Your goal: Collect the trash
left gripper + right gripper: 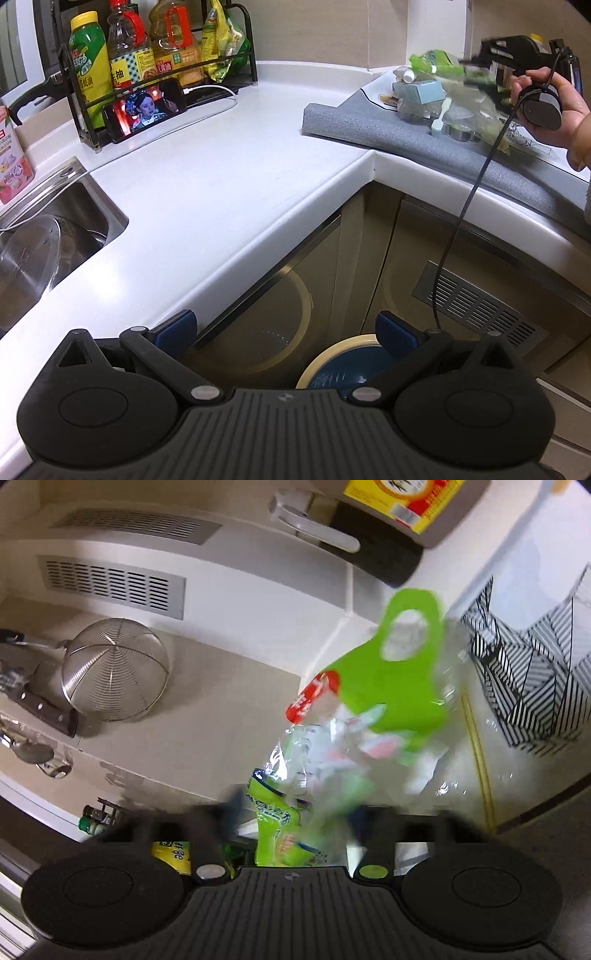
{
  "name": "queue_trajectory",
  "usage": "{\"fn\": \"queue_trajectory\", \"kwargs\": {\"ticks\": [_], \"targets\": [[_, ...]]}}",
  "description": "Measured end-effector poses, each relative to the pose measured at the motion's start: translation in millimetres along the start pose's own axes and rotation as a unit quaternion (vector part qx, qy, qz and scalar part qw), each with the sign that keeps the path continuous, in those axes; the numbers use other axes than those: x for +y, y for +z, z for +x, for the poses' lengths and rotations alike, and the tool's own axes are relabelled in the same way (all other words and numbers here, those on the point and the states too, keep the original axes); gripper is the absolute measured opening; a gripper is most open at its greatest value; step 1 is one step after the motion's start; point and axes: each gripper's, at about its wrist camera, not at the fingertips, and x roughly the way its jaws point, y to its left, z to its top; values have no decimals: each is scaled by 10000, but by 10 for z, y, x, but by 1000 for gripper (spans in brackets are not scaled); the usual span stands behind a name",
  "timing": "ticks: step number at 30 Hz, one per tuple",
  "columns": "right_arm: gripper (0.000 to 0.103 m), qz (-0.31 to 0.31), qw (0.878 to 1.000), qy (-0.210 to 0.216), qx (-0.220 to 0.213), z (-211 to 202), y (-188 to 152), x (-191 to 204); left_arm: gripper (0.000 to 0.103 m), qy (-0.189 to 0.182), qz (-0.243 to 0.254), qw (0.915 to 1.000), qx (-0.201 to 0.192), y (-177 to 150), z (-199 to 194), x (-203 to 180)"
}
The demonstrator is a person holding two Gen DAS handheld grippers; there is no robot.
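Observation:
My right gripper (295,812) is shut on a crumpled green-and-clear plastic wrapper (402,686) with a red tag, which is blurred. In the left wrist view a hand holds that gripper (467,70) at the top right, with the wrapper (436,64) lifted above a pile of trash (439,107) on a grey mat (354,122). The pile holds a pale blue box (417,92), a small white bottle and clear plastic. My left gripper (286,328) is open and holds nothing. It hangs off the counter's edge, over a cream-rimmed bin with a blue liner (332,365) on the floor.
The white L-shaped counter (229,177) carries a black rack of bottles (147,48) and a phone playing video (147,107). At the left is a steel sink with a pot lid (37,251). A strainer (114,668) and a knife hang on the wall.

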Motion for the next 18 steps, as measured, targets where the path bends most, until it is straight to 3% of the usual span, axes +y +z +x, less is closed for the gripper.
{"fn": "queue_trajectory", "kwargs": {"ticks": [3,13,18], "targets": [[12,-191,9997,-4,-153,-137,-18,10,103,-20,26,10000,-10,6,-2,-25],[11,-644,9975,84,-270,-935,-148,-35,103,-105,48,9999,-96,-1,-43,-66],[11,-1258,9908,-321,-378,-1389,-261,-89,103,-169,30,9997,-149,-23,-81,-70]]}}
